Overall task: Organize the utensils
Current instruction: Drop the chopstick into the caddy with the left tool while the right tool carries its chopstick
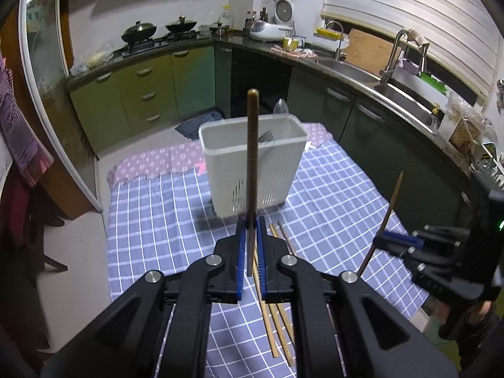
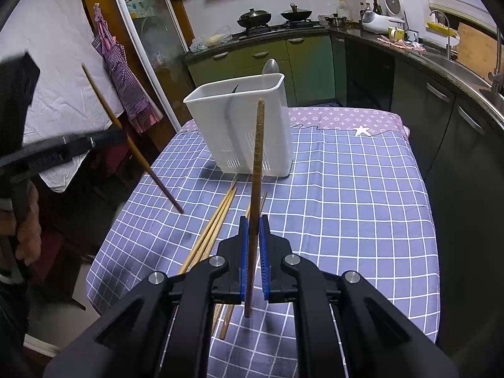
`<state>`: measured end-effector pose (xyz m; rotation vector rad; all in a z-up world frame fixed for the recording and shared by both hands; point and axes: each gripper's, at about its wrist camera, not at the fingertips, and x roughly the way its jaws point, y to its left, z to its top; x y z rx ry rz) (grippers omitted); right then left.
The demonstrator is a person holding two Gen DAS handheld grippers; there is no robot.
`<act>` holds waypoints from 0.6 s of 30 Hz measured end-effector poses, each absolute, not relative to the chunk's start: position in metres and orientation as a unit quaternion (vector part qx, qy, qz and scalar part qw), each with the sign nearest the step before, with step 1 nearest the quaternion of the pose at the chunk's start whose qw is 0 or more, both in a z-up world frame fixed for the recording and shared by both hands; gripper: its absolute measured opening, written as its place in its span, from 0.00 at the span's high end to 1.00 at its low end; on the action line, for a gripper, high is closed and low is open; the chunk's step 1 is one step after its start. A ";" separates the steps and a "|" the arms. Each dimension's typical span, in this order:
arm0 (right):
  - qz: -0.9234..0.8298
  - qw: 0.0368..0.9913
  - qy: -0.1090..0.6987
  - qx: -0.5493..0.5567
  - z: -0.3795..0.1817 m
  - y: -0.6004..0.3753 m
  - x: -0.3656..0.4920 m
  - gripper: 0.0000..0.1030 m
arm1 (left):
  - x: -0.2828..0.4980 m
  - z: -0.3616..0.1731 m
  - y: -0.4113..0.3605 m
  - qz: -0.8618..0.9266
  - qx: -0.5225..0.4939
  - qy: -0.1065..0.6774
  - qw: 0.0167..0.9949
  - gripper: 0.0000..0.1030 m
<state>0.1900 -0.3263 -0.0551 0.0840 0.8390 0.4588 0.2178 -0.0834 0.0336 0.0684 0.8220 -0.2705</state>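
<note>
Gripping one dark brown chopstick between their blue pads, the left tongs are closing tightly on it, and the stick is pointing up toward 12 o'clock, in front of the white utensil holder. The right tongs are doing the same with a second dark chopstick, which is standing nearly upright and leaning a little toward 1 o'clock. In the left wrist view the right tongs are showing at 3 o'clock, with their stick tilted. In the right wrist view the left tongs are showing at 9 o'clock, with their stick slanting down toward the cloth.

The utensil holder is standing upright on the checked cloth that is covering the worktop, at 12 o'clock from both tongs. A spoon and some dark metal utensils are sticking up inside it. Several light bamboo chopsticks are lying loose on the cloth, between the holder and the tongs, partly hidden under the tongs.
</note>
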 end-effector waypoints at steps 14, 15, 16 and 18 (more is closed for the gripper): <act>0.226 0.886 0.402 0.041 -0.056 -0.328 0.190 0.92 | 0.266 0.142 -0.105 -0.126 0.046 0.312 0.941 0.93; 0.226 0.886 0.402 0.040 -0.056 -0.328 0.190 0.92 | 0.270 0.146 -0.107 -0.125 0.048 0.306 0.942 0.93; 0.226 0.886 0.402 0.040 -0.056 -0.329 0.190 0.92 | 0.276 0.149 -0.110 -0.121 0.050 0.300 0.945 0.93; 0.227 0.885 0.404 0.040 -0.057 -0.330 0.190 0.92 | 0.286 0.148 -0.115 -0.110 0.059 0.296 0.947 0.93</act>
